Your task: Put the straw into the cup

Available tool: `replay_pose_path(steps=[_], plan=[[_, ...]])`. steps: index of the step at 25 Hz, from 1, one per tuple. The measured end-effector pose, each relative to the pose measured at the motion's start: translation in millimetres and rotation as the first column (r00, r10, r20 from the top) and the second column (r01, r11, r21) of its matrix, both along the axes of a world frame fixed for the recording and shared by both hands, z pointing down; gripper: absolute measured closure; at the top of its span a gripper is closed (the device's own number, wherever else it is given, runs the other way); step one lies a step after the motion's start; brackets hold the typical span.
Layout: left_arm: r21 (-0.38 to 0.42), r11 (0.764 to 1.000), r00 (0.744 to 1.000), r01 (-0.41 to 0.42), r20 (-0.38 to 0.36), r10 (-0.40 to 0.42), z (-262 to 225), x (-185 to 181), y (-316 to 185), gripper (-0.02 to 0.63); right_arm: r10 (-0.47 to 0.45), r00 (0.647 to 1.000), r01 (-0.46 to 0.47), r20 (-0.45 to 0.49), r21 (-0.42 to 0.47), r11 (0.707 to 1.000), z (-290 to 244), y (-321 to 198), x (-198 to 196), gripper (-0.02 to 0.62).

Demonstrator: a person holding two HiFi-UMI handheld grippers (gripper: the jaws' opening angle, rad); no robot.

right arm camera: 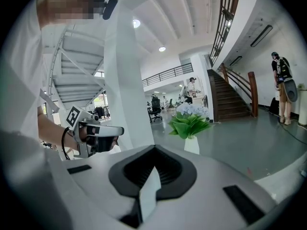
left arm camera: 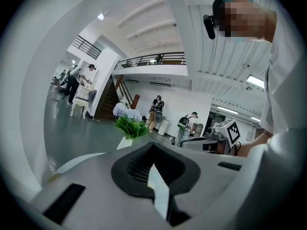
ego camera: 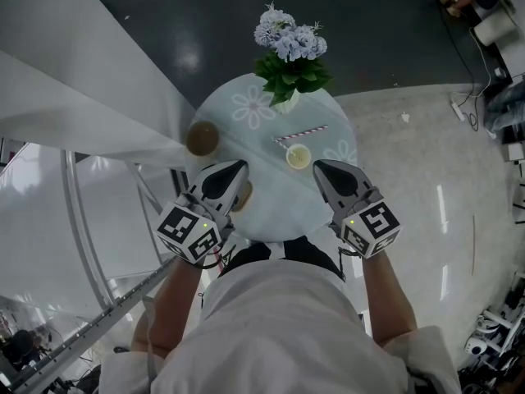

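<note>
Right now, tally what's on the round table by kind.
Striped straw: 1
Pale cup: 1
Brown round things, cups or lids unclear: 2
Vase of flowers: 1
Total: 5

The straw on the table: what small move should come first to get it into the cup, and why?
Probably open the right gripper and reach forward to the straw. It lies flat on the table just beyond the cup, on that gripper's side, and the right gripper, like the left gripper, is shut and empty.
</note>
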State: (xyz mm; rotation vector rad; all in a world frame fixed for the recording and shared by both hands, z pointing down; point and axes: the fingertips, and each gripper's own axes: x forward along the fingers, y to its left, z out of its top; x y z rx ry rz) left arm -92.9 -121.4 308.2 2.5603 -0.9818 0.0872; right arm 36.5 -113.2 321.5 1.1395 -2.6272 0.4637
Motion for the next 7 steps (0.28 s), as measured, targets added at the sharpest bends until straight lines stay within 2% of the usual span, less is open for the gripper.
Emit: replay_pose_path(steps=[7], plan=[[-0.006,1.0,1.0,-0.005,0.001,0.005,3.7,4.2,0.3,0.584,-0.007,1.0,0.007,-0.008,-0.001,1.0,3.8,-0.6,2.1,0.574]])
